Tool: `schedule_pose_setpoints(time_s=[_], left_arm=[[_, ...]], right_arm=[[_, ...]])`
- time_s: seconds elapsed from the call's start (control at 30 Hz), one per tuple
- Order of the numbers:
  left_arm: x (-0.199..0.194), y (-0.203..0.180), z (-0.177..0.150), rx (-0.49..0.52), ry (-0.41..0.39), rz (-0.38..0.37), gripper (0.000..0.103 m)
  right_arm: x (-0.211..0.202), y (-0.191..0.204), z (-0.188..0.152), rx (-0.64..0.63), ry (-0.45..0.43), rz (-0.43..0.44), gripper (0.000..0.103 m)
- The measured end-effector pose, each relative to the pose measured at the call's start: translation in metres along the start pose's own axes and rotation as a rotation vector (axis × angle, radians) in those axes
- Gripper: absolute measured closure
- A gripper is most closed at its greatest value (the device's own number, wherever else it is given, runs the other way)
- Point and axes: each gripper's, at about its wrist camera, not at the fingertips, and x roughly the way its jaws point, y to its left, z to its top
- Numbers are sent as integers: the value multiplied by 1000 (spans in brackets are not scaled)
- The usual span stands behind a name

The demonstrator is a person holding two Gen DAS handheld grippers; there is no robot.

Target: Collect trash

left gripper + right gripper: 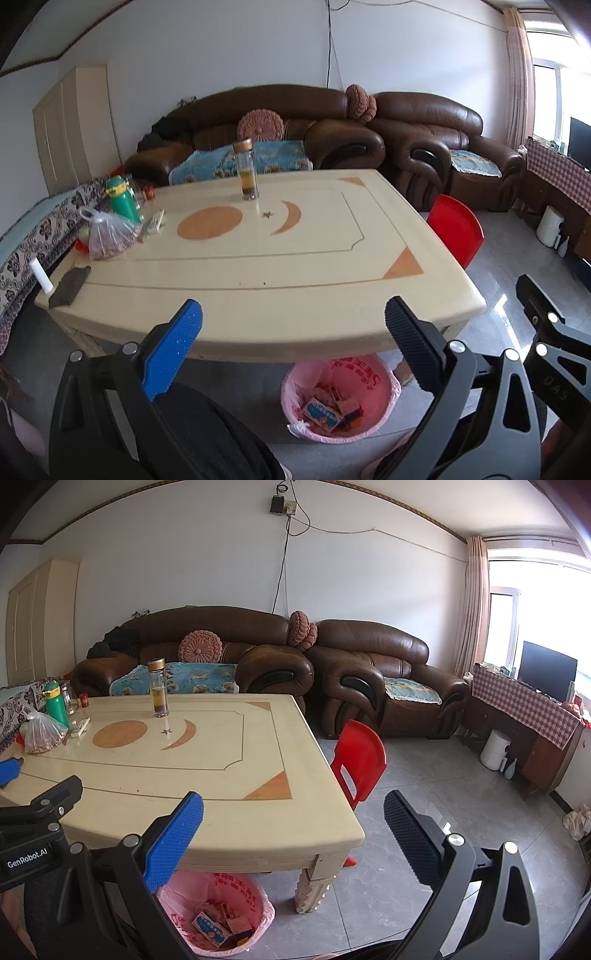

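Note:
A bin lined with a pink bag [338,400] stands on the floor under the near edge of the cream table [258,258]; it holds several small cardboard boxes [322,412]. It also shows in the right wrist view [218,915]. My left gripper [293,325] is open and empty, held above the table's near edge and the bin. My right gripper [293,816] is open and empty, off the table's near right corner. The right gripper's body shows at the right of the left wrist view [546,332].
On the table stand a glass tea bottle [246,170], a green flask [123,197], a plastic bag of food [109,236], a remote [155,221] and a dark cloth [70,282]. A red chair [360,760] stands by the table's right side. Brown sofas [369,672] are behind.

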Motion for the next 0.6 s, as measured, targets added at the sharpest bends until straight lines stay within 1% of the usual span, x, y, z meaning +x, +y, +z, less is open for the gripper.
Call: schedule_pose_setpoints(time_s=[0.1, 0.27, 0.43, 0.6], left_arm=[[3, 2, 0, -12, 15, -3, 6], [4, 1, -1, -6, 26, -33, 6], [6, -3, -4, 8, 32, -33, 6], [6, -2, -3, 0, 28, -12, 6]], right_arm=[[0, 0, 0, -1, -1, 0, 7], [-1, -1, 0, 1, -3, 2, 7], [-1, 0, -1, -2, -5, 4, 7], [-1, 1, -1, 1, -6, 4, 7]])
